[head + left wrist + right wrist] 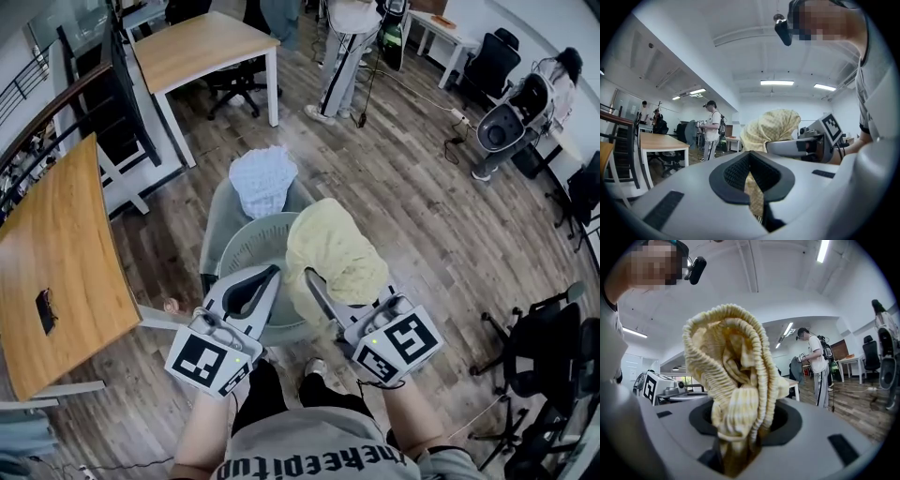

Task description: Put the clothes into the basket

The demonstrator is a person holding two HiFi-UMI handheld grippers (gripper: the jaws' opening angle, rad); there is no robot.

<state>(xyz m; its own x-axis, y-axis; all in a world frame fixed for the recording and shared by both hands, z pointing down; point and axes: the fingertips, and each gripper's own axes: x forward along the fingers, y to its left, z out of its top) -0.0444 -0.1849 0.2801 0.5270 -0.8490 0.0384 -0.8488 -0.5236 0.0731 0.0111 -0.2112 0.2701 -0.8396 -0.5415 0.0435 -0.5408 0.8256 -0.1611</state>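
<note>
Softness and lightness likely mark the floppy yellow garment (330, 251), mounded between both claws over the basket (246, 248). The right claw (738, 441) clamps its gathered elastic edge, probably the surest hold; the left claw (753, 187) pinches a thin fold.

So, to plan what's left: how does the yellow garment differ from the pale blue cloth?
The yellow garment is held up in the right gripper above the basket; the pale blue cloth lies ungripped past its far rim. The yellow garment has a gathered, ruffled edge; the pale blue cloth shows none. Both are crumpled fabric.
</note>
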